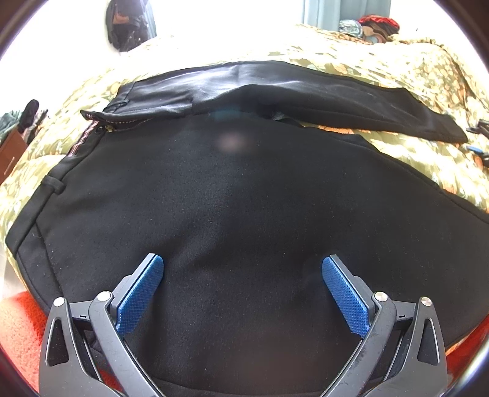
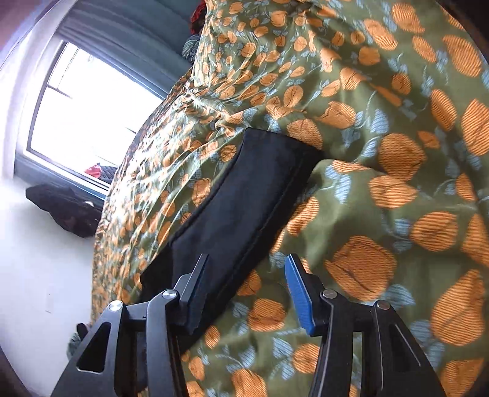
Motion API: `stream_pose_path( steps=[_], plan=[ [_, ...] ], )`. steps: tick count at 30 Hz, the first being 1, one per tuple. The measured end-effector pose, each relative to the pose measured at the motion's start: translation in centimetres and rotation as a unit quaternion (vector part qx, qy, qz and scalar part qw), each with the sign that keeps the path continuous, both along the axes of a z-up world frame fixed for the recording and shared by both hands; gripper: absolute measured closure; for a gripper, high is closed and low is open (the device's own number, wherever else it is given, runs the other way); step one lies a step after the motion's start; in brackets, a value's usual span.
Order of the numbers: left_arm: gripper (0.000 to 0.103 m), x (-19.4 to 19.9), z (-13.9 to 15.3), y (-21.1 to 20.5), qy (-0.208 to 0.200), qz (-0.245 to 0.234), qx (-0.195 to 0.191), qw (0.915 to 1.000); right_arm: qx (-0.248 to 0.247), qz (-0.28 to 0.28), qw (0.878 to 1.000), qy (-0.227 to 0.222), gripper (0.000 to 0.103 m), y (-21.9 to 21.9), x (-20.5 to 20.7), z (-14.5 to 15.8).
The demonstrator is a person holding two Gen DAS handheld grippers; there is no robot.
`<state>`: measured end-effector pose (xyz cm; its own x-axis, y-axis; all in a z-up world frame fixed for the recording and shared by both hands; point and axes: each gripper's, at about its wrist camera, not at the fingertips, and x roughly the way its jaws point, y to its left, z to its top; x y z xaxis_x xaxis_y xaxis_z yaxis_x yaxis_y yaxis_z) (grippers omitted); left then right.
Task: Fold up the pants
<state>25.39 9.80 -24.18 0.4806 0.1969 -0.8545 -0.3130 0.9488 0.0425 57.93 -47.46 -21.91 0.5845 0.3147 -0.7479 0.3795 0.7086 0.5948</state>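
Black pants (image 1: 244,198) lie spread on a bed with a green, orange-flowered cover (image 1: 397,61). The waistband and zipper (image 1: 101,122) are at the left, and one leg (image 1: 336,100) stretches to the far right. My left gripper (image 1: 242,258) hovers open over the near black cloth, with nothing between its blue pads (image 1: 342,290). In the right wrist view a black pant leg (image 2: 244,198) runs diagonally over the cover (image 2: 382,152). My right gripper (image 2: 247,257) is rolled and open above the leg's edge. Its left finger is over the cloth, and its blue pad (image 2: 298,293) is over the cover.
Red-orange fabric (image 1: 21,329) shows below the bed's near edge. A pile of clothes (image 1: 376,24) sits at the far end of the bed. A bright window (image 2: 85,122) and a dark bag (image 2: 67,210) lie beyond the bed's left side.
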Motion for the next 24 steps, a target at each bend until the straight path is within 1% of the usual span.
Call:
stream_pose_path(
  steps=[2, 3, 4, 5, 6, 7, 8, 9, 10, 11, 12, 13, 14, 15, 16, 17, 18, 20, 21, 22, 23, 24],
  plan=[
    [0.0, 0.0, -0.1, -0.1, -0.001, -0.002, 0.006, 1.0, -0.004, -0.018, 0.999, 0.027, 0.053, 0.4, 1.6, -2.1],
    [0.0, 0.0, -0.2, -0.2, -0.002, -0.002, 0.008, 1.0, 0.006, -0.028, 0.999, 0.027, 0.053, 0.4, 2.2, -2.9],
    [0.0, -0.1, -0.2, -0.1, -0.002, -0.003, 0.009, 1.0, 0.024, -0.034, 0.999, 0.014, 0.053, 0.3, 2.6, -3.4],
    [0.0, 0.0, -0.2, -0.1, -0.002, -0.004, 0.01, 0.9999, 0.037, -0.032, 0.999, -0.007, 0.066, 0.2, 3.0, -3.4],
    [0.0, 0.1, -0.2, 0.0, -0.001, -0.006, 0.009, 0.9999, 0.029, -0.024, 0.999, -0.026, 0.089, 0.2, 3.2, -2.7],
    [0.0, 0.1, -0.2, 0.0, 0.001, -0.006, 0.007, 1.0, 0.007, -0.003, 0.999, -0.05, 0.092, 0.6, 3.3, -1.7],
    [0.0, 0.2, -0.1, 0.1, 0.004, -0.005, 0.004, 1.0, -0.023, 0.016, 0.998, -0.061, 0.092, 0.8, 3.2, -0.9],
    [0.0, 0.3, 0.0, 0.2, 0.01, -0.002, -0.001, 0.9999, -0.064, 0.025, 0.997, -0.041, 0.092, 1.0, 3.1, -0.8],
    [0.0, 0.6, 0.1, 0.3, 0.019, 0.002, -0.01, 0.9998, -0.091, 0.029, 0.995, -0.014, 0.092, 1.0, 3.0, -1.3],
    [0.0, 1.0, 0.5, 0.6, 0.03, 0.009, -0.024, 0.9992, -0.118, 0.033, 0.992, 0.004, 0.089, 1.0, 2.8, -1.5],
    [0.001, 1.5, 1.1, 1.0, 0.036, 0.011, -0.047, 0.9982, -0.153, 0.033, 0.988, 0.015, 0.076, 1.2, 2.5, -1.4],
    [0.001, 2.2, 2.1, 1.6, 0.03, 0.01, -0.081, 0.9962, -0.193, 0.031, 0.981, 0.018, 0.066, 1.7, 2.0, -0.8],
    [0.001, 3.1, 3.4, 2.2, 0.011, 0.004, -0.107, 0.9942, -0.23, 0.033, 0.973, 0.014, 0.05, 2.2, 1.4, -0.1],
    [0.001, 4.3, 4.8, 2.9, -0.014, -0.002, -0.117, 0.993, -0.266, 0.038, 0.963, 0.0, 0.037, 3.2, 0.6, 1.1],
    [0.001, 5.7, 6.3, 3.6, -0.036, -0.006, -0.11, 0.9933, -0.289, 0.048, 0.956, -0.02, 0.033, 4.3, -0.4, 2.2],
    [0.001, 7.3, 7.3, 4.2, -0.053, -0.01, -0.095, 0.994, -0.301, 0.063, 0.951, -0.042, 0.03, 5.4, -1.7, 3.3],
    [0.001, 9.2, 8.0, 5.0, -0.062, -0.012, -0.078, 0.9949, -0.302, 0.082, 0.948, -0.059, 0.028, 6.6, -3.2, 4.3],
    [0.001, 13.0, 7.6, 7.1, -0.062, 0.002, -0.042, 0.9972, -0.29, 0.122, 0.946, -0.08, 0.026, 9.3, -6.6, 5.7],
    [0.001, 14.8, 6.7, 8.4, -0.052, 0.016, -0.023, 0.9983, -0.279, 0.139, 0.946, -0.09, 0.024, 10.6, -8.5, 6.2],
    [0.001, 16.5, 5.4, 9.6, -0.032, 0.029, -0.005, 0.9991, -0.267, 0.153, 0.946, -0.102, 0.023, 11.9, -10.3, 6.6],
    [0.001, 17.8, 3.8, 10.6, -0.004, 0.043, 0.012, 0.999, -0.255, 0.167, 0.946, -0.112, 0.019, 13.1, -12.5, 6.8],
    [0.001, 18.8, 2.0, 11.7, 0.03, 0.063, 0.03, 0.9971, -0.247, 0.18, 0.944, -0.122, 0.014, 14.1, -14.8, 6.9]
  ],
)
